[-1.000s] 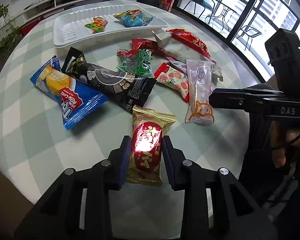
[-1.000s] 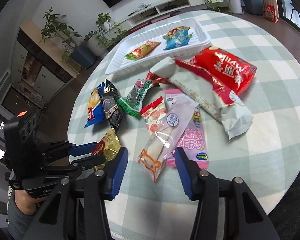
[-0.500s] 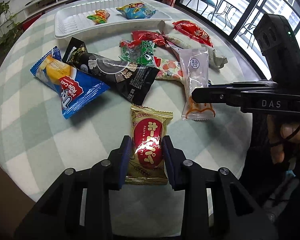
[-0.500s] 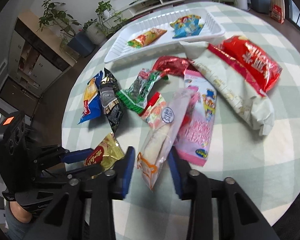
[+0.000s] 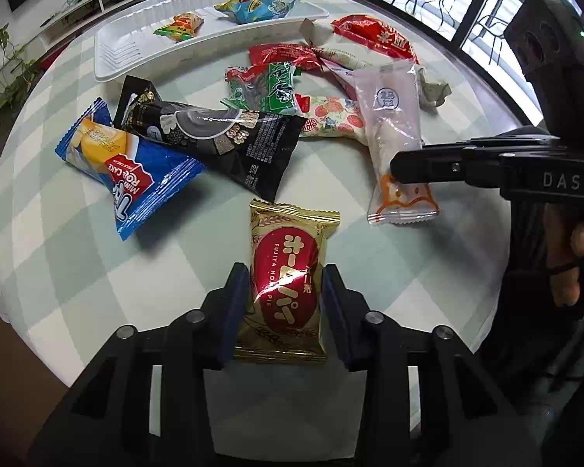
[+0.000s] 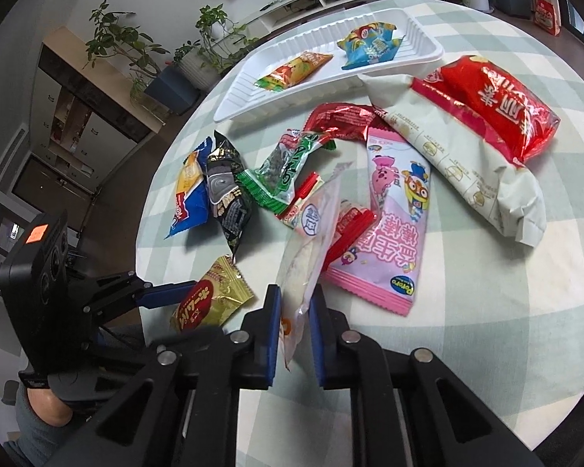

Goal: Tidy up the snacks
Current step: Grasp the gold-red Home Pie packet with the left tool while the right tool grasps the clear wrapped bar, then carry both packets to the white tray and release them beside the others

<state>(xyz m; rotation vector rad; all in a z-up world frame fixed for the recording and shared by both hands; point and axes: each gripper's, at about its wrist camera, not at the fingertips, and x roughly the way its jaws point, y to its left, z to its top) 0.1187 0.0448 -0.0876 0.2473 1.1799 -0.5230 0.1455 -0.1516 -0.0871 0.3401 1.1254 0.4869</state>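
My left gripper (image 5: 285,274) holds a gold and red pie pack (image 5: 292,233) by its sides, just above the near edge of the round table (image 5: 78,272). The pads still touch the pack while the jaws are opening slightly. My right gripper (image 6: 295,295) is shut on the near end of a clear pouch with a white bun (image 6: 311,241), which stands on edge between the pads. In the left wrist view that pouch (image 5: 393,116) lies to the right with the right gripper's fingers (image 5: 412,165) across it. A white tray (image 5: 113,58) at the far side holds two small packs.
Loose snacks cover the table's middle: a blue roll cake pack (image 5: 136,179), a black pack (image 5: 222,136), a green pack (image 5: 276,85), a pink cartoon pack (image 6: 397,225), a long pale pack (image 6: 467,179) and a big red bag (image 6: 494,113). A person's hand (image 5: 580,257) grips the right tool.
My right gripper's jaws have closed from wide apart onto the clear pouch, tipping it up on edge. The left gripper has kept the gold pack and tilted down a little.
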